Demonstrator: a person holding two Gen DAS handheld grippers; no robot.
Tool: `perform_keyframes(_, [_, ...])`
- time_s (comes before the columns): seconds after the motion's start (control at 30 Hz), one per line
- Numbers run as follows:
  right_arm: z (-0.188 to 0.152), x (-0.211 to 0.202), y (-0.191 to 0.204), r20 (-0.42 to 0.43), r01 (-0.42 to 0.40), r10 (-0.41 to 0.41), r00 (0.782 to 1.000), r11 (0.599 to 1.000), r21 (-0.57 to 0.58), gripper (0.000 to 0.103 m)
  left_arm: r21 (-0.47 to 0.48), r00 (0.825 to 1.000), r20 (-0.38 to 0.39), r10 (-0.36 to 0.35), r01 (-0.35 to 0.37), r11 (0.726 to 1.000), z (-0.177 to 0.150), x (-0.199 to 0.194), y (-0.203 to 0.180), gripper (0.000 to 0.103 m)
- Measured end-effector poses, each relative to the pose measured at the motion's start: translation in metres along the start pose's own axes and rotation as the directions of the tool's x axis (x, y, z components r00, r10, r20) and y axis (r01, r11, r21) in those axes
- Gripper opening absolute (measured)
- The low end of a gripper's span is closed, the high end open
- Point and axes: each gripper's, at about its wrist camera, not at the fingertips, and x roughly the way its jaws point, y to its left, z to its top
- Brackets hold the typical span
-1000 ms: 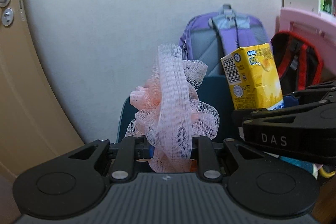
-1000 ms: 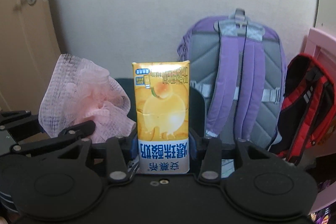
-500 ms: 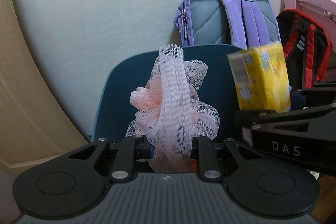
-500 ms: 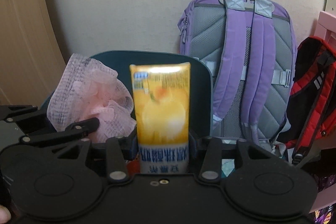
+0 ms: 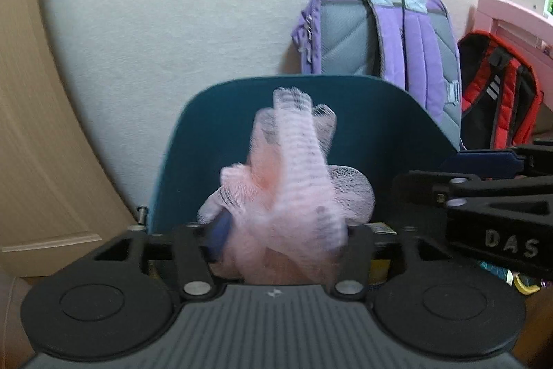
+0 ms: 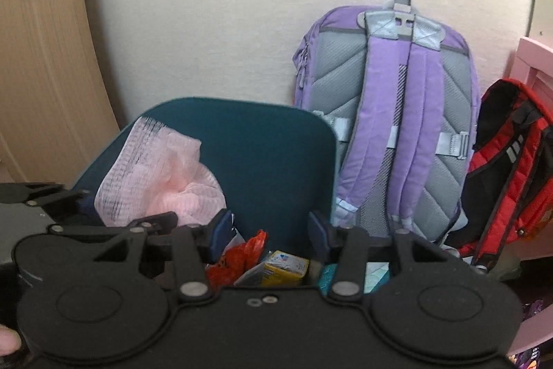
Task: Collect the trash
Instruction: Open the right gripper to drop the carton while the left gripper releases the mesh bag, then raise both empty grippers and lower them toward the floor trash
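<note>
A pink mesh wad (image 5: 287,182) sits blurred between the fingers of my left gripper (image 5: 281,230), whose jaws are opening and stand clearly wider than the wad's lower part. It hangs in front of the raised teal bin lid (image 5: 363,127). In the right wrist view the mesh (image 6: 159,175) shows at the left, next to the left gripper's finger (image 6: 155,221). My right gripper (image 6: 269,227) is opening with nothing between its fingers. Below it the yellow juice carton (image 6: 285,270) lies inside the bin beside a red wrapper (image 6: 242,251).
A purple backpack (image 6: 390,113) leans on the wall behind the bin, with a red and black backpack (image 6: 508,168) to its right. Pink furniture (image 5: 511,12) stands at the far right. A wooden door (image 6: 38,57) is at the left.
The carton has left the right gripper and now lies in the bin. The left jaws have spread apart and the mesh has loosened and sagged. Both views have tipped down towards the bin.
</note>
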Motion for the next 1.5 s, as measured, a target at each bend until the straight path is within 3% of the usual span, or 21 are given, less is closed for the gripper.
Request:
perform_keyframes(0.17, [-0.001,-0.03,-0.002,0.025,-0.008,0.008,1.0,1.0,0.0,0.057,-0.02,1.0,0.025,-0.01,0.011,1.0,0.0,-0.026,0.004,0.065])
perform_keyframes(0.3, [-0.007,-0.058,0.002,0.046,-0.025,0.025,0.999,1.0,-0.012,0.062,-0.025,0.998,0.063,-0.009,0.01,1.0,-0.004,-0.058,0.005,0.079])
perform_keyframes(0.63, [-0.035,-0.129,0.03,0.084,-0.093,0.096,0.992,0.995,-0.037,0.065,-0.005,0.995,0.095,-0.013,0.014,1.0,-0.029,-0.134,0.004,0.08])
perform_keyframes(0.9, [-0.067,-0.171,0.051,0.102,-0.14,0.147,0.984,0.988,-0.069,0.074,-0.006,0.995,0.093,-0.019,0.02,1.0,-0.066,-0.176,0.009,0.082])
perform_keyframes(1.23, [-0.115,-0.183,0.071,0.075,-0.186,0.194,0.978,0.977,-0.101,0.087,-0.039,0.997,0.08,-0.015,0.018,0.999,-0.123,-0.202,0.026,0.094])
perform_keyframes(1.5, [-0.157,-0.159,0.088,0.038,-0.229,0.235,0.971,0.966,-0.119,0.097,-0.071,0.999,0.044,-0.007,0.01,0.997,-0.166,-0.188,0.043,0.098])
